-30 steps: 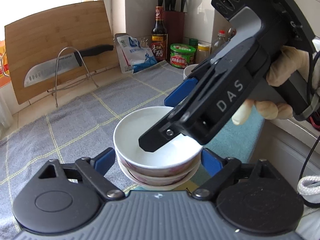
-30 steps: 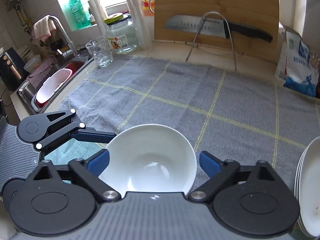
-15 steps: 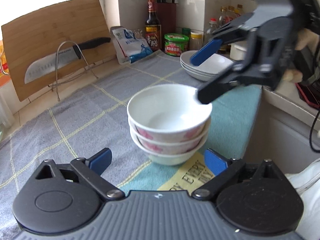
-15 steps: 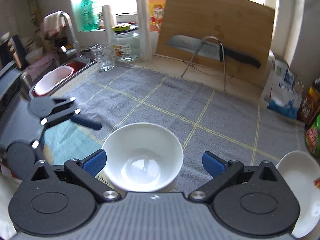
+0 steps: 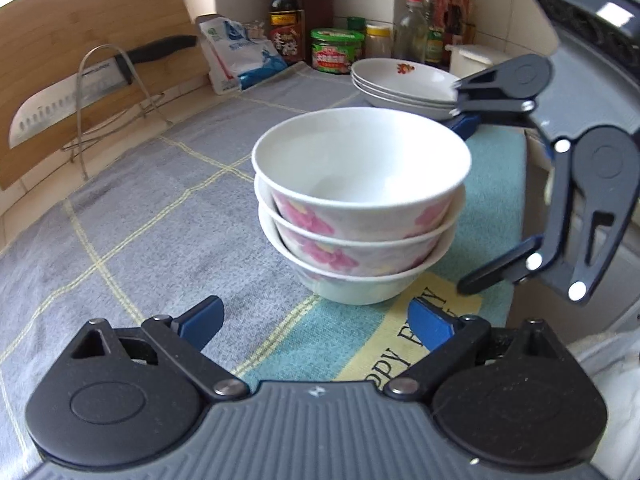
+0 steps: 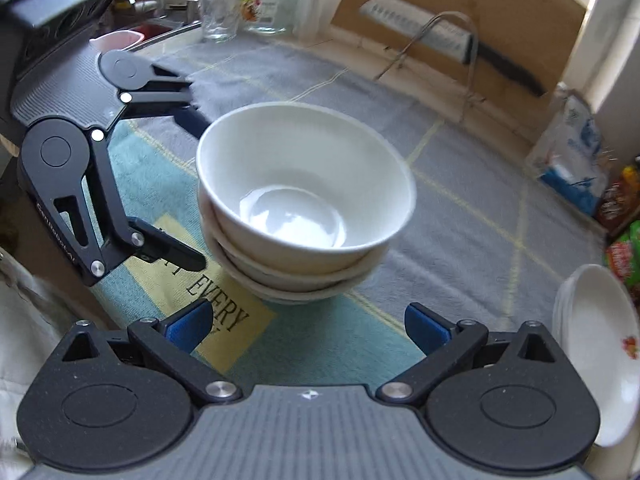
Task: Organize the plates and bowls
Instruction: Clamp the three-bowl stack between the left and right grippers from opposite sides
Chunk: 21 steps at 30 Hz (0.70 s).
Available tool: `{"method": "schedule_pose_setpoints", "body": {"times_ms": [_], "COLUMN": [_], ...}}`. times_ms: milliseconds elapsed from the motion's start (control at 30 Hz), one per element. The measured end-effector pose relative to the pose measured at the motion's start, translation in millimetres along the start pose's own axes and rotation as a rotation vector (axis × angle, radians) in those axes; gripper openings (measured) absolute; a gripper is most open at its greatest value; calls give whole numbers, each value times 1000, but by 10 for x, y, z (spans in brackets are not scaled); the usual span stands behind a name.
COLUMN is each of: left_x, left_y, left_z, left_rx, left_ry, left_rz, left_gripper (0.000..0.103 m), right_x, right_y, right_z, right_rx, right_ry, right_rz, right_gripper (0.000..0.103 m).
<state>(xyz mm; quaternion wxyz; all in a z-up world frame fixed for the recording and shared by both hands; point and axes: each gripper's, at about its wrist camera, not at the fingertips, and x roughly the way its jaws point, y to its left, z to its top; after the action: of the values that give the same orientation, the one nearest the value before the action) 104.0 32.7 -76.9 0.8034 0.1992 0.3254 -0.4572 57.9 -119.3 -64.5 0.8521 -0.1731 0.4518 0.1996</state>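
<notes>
Both black blue-padded grippers, left (image 5: 314, 322) and right (image 6: 306, 326), gape empty beside the stack of three white flowered ceramic bowls (image 5: 360, 204).

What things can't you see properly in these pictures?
- Lower bowls' insides: hidden by the top bowl in both views.
- Plate stack: cut off by the right wrist view's edge.
- Towel lettering: partly under the bowls.
- Sink: blurred, behind the left gripper.

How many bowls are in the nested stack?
3: top bowl, middle bowl and bottom bowl, nested on the towel; none visibly hidden.
</notes>
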Motion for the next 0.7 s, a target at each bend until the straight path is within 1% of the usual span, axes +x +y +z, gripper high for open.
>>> {"method": "schedule_pose_setpoints", "body": {"times_ms": [133,267,367,467,533,700], "left_x": [65,95,89,109,130,197], "left_y": [-2,-33,-48,-52,-37,26], "left_z": [36,95,146,203,227,262], "left_rx": [32,104,153,200,214,230], "left_ry": [17,30,37,53,62,89], "left_rz": [-11,-22,-58,-76,-98,-158], "left_gripper": [98,97,96,95,93,91], "right_x": [104,149,158,157,158,173], "right_y": [-59,-130,-189,-264,-299,-345], "right_z": [58,89,104,125,136,164], "right_rx": [-15,-47,-89,-113,-123,-146], "right_ry": [-24,-41,-42,-43,-42,-35], "right_rz": [37,79,114,144,171,225], "right_gripper": [103,103,103,103,102,101]}}
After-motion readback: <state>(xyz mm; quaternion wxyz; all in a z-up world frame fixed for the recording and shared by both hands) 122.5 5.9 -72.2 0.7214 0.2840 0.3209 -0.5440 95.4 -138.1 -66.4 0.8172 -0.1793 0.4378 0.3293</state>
